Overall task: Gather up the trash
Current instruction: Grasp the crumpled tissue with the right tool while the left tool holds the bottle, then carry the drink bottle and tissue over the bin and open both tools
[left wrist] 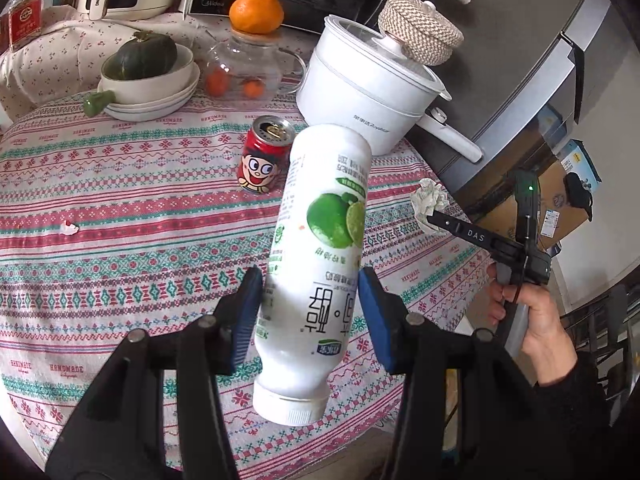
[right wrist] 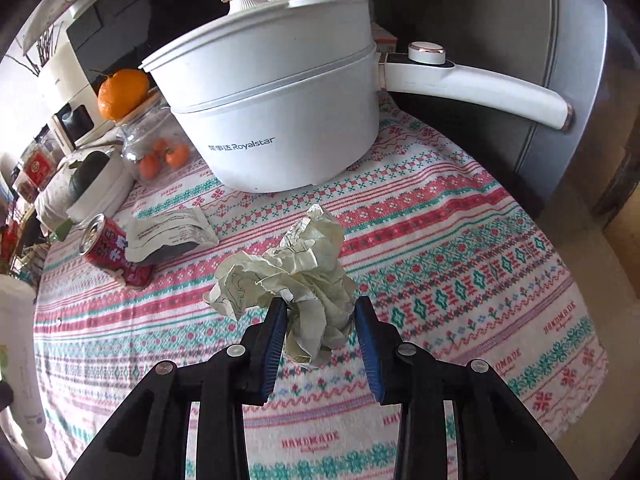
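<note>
Clamping a bottle (left wrist: 320, 248), left tool (left wrist: 308, 312); right tool (right wrist: 320, 320) seemingly pinches paper (right wrist: 296, 280) near table edge.

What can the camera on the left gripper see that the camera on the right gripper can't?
Only the left wrist view shows the person's hand holding the right gripper, and the lime picture on the white bottle clamped in the left gripper.

Only the right wrist view shows the flat wrapper beside the can.

Both show the crumpled paper, the red can, the white pot and the big orange.
</note>
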`<state>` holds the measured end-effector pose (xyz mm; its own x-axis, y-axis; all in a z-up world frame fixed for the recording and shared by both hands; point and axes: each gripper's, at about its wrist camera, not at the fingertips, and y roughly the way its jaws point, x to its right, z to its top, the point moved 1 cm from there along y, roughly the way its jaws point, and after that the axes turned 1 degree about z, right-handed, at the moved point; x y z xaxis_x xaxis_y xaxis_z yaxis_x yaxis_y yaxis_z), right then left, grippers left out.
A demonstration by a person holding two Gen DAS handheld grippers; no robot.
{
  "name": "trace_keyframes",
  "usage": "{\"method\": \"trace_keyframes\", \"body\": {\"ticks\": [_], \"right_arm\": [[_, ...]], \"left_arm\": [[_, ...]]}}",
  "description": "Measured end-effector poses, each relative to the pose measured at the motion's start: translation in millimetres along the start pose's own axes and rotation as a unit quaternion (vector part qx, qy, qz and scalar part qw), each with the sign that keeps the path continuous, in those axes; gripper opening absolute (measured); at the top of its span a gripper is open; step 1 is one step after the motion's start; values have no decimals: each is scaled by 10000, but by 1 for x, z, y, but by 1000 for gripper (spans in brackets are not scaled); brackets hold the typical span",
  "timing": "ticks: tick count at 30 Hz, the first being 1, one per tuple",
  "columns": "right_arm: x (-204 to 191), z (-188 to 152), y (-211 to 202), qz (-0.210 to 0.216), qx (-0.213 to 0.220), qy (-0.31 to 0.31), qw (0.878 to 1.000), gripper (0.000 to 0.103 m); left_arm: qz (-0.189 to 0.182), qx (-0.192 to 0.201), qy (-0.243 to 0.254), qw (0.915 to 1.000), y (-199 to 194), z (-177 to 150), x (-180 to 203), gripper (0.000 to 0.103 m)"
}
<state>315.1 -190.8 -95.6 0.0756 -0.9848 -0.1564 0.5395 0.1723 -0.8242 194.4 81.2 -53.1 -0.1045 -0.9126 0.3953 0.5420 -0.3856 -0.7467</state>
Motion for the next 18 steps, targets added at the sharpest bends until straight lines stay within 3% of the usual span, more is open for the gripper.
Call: {"method": "trace_keyframes", "body": {"ticks": [10,18], "right_arm": [[39,-70,-110,-159,28,61,9999,36],[63,-121,-142,4,-67,576,9983,36]], "left_arm": [[-200,-314,618,9974,14,-28,54,51],[-412,-463,1034,9927,14,-47,93,51]]}}
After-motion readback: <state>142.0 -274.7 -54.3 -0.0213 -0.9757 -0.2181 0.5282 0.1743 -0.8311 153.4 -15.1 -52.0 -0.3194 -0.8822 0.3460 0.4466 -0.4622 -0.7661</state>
